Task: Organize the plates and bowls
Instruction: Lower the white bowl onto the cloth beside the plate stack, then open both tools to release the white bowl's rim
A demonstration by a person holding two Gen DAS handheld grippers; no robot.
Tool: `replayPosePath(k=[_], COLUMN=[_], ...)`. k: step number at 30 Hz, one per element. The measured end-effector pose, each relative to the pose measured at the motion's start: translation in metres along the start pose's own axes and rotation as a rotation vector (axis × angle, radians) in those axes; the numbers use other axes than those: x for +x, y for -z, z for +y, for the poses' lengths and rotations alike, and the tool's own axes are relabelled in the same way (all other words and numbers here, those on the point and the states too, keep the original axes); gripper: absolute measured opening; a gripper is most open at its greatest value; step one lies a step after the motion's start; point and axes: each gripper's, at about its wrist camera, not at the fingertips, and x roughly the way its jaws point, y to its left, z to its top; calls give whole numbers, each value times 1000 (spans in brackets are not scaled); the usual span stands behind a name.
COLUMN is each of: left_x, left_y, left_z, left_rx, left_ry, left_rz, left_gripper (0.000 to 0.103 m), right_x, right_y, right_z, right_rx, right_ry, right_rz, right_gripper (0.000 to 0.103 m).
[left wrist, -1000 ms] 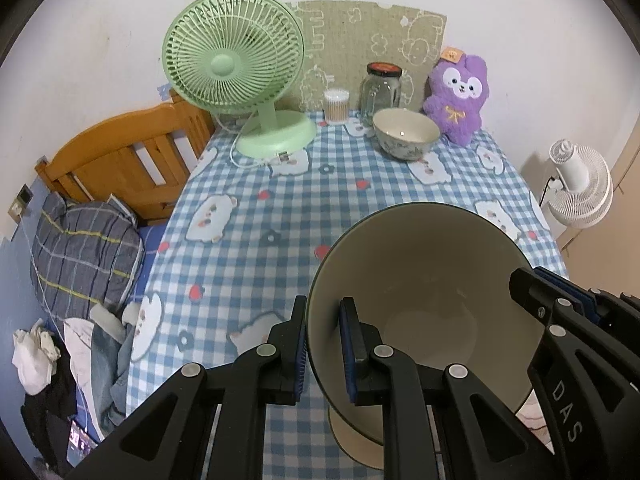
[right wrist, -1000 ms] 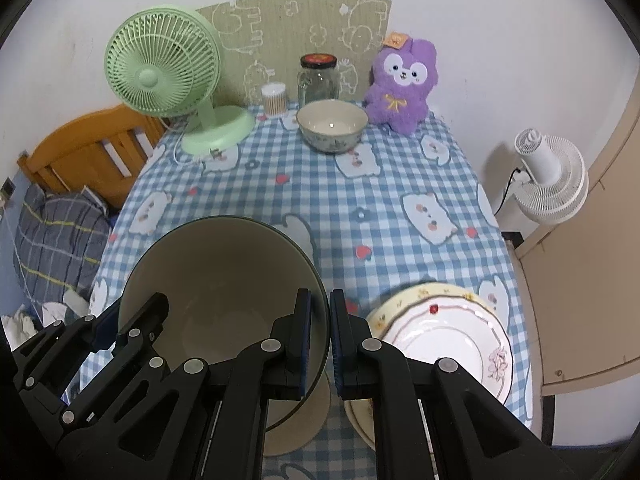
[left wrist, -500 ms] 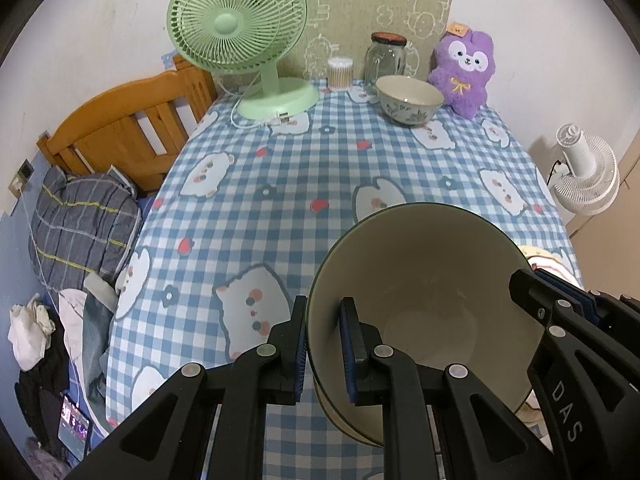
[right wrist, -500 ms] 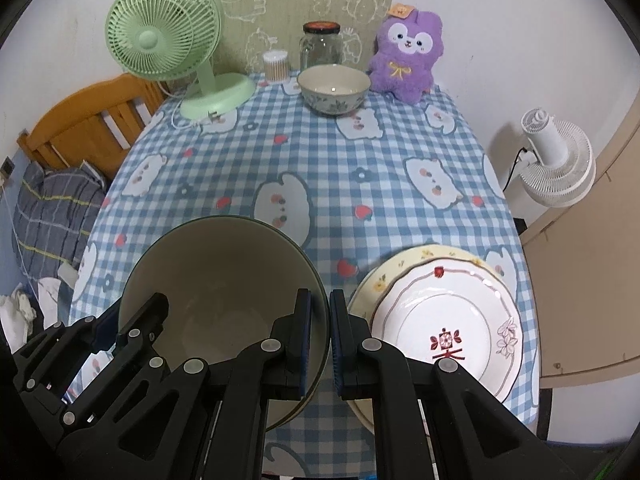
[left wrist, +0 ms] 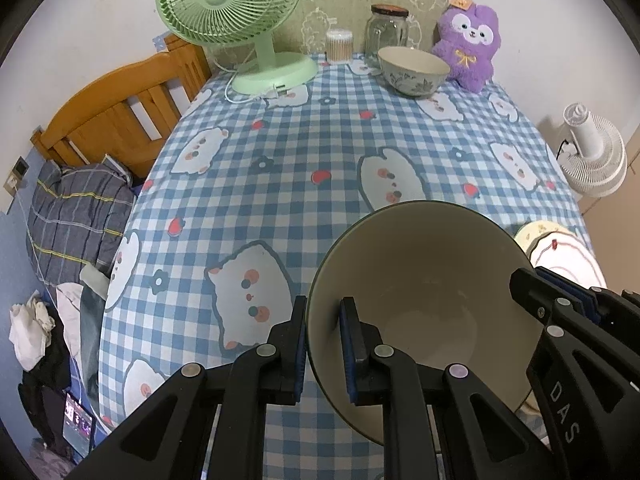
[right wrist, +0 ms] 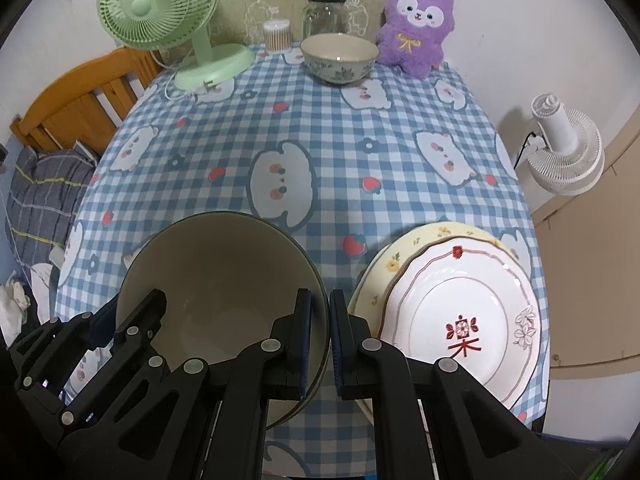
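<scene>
Round glazed bowl (left wrist: pixel 420 280) clamped at opposite rims by both grippers.

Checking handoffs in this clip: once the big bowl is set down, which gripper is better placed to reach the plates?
Right, probably. The right gripper grips the big bowl rim directly beside the plates; the left gripper grips the far rim.
</scene>
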Motion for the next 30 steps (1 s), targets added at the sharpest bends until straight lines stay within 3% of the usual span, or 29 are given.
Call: replayPosePath(k=[10,21,30], left_x=[19,19,11], left_y=[7,7,8], left_z=[-3,-7,-10], left_rx=[6,25,30], left_ry=[18,16,21], left_rz=[57,42,33], left_gripper=[12,13,41], right_x=[19,18,13], right_y=[7,10,11], right_z=[-3,-5,-7], right_rx=[11,8,12], right_ry=[13,13,-28], right_rz=[54,39,43], right_gripper=[12,12,13])
